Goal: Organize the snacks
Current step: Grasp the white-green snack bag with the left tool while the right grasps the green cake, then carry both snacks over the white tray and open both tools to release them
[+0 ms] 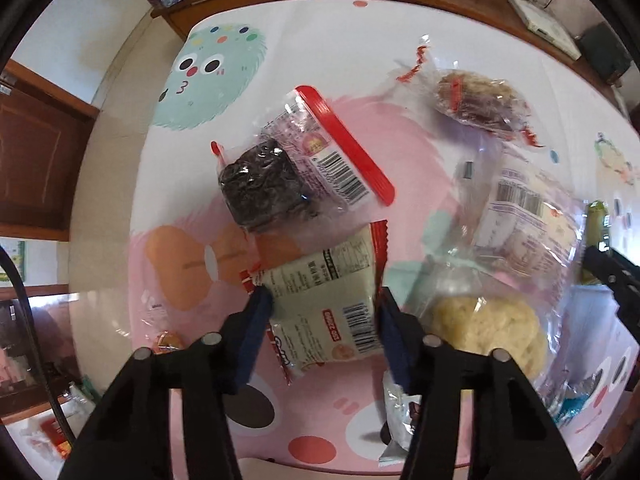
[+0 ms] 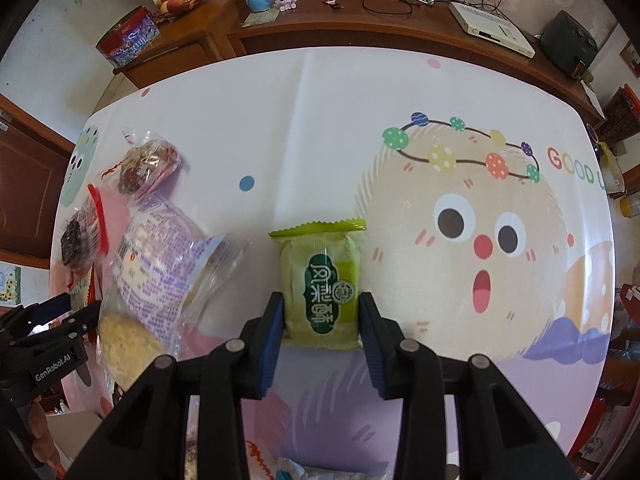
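Note:
My left gripper has its blue pads against both sides of a pale green-white snack packet with red crimped ends, shut on it. Beyond it lies a clear packet with a dark cake and a red strip. My right gripper is shut on a green pastry packet with a dark green label, just above the tablecloth. The left gripper also shows at the left edge of the right wrist view.
A large clear bag with a yellow bun lies right of my left gripper. A brown pastry packet lies farther back. A silver wrapper lies near the front edge. A wooden sideboard stands behind the cartoon tablecloth.

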`<state>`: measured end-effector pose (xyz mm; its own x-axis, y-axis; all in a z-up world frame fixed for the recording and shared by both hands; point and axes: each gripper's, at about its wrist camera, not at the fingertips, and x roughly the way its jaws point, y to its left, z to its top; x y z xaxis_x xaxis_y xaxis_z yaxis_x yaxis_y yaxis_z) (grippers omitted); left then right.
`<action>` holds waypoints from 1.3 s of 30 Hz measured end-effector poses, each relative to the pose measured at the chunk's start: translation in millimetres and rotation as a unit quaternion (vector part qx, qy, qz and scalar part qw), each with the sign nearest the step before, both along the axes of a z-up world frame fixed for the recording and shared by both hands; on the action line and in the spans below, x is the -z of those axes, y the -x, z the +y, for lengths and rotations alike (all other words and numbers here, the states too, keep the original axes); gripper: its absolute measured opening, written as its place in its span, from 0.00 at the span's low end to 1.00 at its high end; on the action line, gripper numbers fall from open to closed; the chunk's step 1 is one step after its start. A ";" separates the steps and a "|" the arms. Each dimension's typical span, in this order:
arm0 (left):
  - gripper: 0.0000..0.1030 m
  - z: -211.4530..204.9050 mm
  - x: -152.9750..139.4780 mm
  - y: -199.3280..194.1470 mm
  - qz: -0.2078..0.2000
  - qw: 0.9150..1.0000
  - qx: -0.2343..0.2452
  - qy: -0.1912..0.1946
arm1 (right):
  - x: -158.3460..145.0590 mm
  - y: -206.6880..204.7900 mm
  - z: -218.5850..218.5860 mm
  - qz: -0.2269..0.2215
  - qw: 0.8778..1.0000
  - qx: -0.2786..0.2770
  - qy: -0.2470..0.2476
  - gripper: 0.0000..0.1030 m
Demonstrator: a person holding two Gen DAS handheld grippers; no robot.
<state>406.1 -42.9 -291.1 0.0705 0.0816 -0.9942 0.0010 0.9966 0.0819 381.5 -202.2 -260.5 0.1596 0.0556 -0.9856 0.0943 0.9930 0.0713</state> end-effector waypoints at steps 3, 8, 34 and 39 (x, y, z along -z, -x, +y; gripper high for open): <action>0.48 5.0 -6.9 6.8 -0.013 1.000 -0.002 0.027 | -2.6 5.4 1.3 -0.005 1.000 0.000 -0.008 0.35; 0.48 20.8 -31.0 24.2 -0.034 0.999 0.003 0.042 | -18.2 14.9 0.9 -0.018 1.000 0.003 -0.021 0.35; 0.48 103.5 -279.4 239.3 -0.231 0.956 0.151 0.097 | -234.7 232.6 78.3 -0.188 0.979 -0.013 -0.077 0.35; 0.48 102.4 -280.2 272.3 -0.234 0.951 0.181 0.088 | -245.0 275.9 96.8 -0.200 0.977 0.002 -0.074 0.35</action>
<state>133.8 59.4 -10.9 0.5002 -0.1969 -0.8432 0.3516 0.9361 -0.0101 105.6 -105.5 -15.5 0.5304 0.1911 -0.8259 0.0340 0.9687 0.2460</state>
